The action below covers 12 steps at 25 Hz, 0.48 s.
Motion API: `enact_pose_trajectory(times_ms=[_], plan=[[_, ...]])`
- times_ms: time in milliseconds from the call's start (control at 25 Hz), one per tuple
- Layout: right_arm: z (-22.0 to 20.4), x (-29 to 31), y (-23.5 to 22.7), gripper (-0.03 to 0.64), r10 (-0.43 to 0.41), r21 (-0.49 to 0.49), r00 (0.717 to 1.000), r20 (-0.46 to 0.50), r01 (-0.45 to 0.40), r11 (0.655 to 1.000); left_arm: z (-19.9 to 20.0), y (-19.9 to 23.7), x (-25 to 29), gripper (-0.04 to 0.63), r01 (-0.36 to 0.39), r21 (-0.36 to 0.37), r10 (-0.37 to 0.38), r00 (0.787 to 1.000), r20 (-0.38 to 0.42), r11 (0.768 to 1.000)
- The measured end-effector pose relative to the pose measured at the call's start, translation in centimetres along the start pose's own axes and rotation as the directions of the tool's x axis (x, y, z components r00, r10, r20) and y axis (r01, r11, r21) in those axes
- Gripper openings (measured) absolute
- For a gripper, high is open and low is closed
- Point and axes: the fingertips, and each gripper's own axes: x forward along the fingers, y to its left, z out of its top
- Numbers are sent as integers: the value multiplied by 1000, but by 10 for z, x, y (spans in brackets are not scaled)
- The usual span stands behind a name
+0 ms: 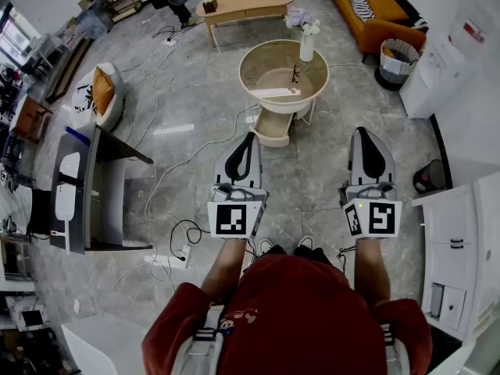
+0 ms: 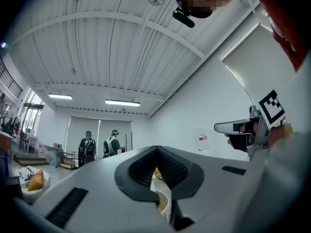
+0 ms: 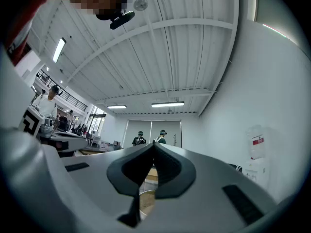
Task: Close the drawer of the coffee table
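The round cream coffee table (image 1: pixel 248 84) stands ahead of me in the head view. Its drawer (image 1: pixel 274 128) is pulled out from below the top toward me. Both grippers are held up side by side, well short of the table. My left gripper (image 1: pixel 250 137) is shut and holds nothing; it points at the floor just left of the drawer. My right gripper (image 1: pixel 363 132) is shut and empty, off to the drawer's right. In the left gripper view the jaws of the left gripper (image 2: pixel 156 149) meet, and the table rim (image 2: pixel 164 204) shows below them. The right gripper (image 3: pixel 153 143) looks the same.
A vase of flowers (image 1: pixel 305 41) and small items sit on the table. Cables (image 1: pixel 176 170) trail over the floor at left, near a dark desk (image 1: pixel 98 186). A sofa (image 1: pixel 367 2), basket (image 1: pixel 400 57) and wooden table (image 1: pixel 246 5) stand beyond. White cabinets (image 1: pixel 461 241) are at right.
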Motion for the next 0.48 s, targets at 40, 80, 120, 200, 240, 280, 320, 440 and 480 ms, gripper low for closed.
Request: enact_pose_trajectory(times_ms=[40, 80, 120, 200, 240, 280, 320, 440, 480], plan=[[1, 0, 4, 20, -1, 1, 1000, 3, 1, 1000, -3, 1, -4, 12, 10, 12, -10, 1000, -21, 1000], [3, 0, 7, 20, -1, 2, 1000, 6, 1, 1000, -5, 3, -8, 12, 19, 24, -18, 999, -38, 1000], [4, 0, 11, 20, -1, 2, 1000, 8, 1, 1000, -6, 5, -12, 12, 25, 33, -23, 999, -49, 999], [5, 1, 18, 20, 1, 1, 1000, 11, -1, 1000, -3, 10, -16, 12, 23, 42, -21, 998, -51, 999], [5, 1, 22, 20, 2, 1, 1000, 10, -2, 1000, -1, 13, -18, 12, 21, 45, -19, 999, -49, 999], [5, 2, 26, 21, 2, 1, 1000, 8, -2, 1000, 0, 15, -21, 12, 20, 52, -18, 999, -49, 998], [5, 2, 30, 20, 4, 2, 1000, 6, -4, 1000, 1, 18, -24, 12, 20, 58, -18, 999, -49, 998], [4, 3, 47, 21, 9, 7, 1000, 4, -9, 1000, 3, 29, -35, 12, 17, 59, -15, 999, -40, 998], [4, 3, 52, 21, 10, 9, 1000, 7, -10, 1000, 3, 33, -38, 12, 17, 62, -15, 999, -40, 998]])
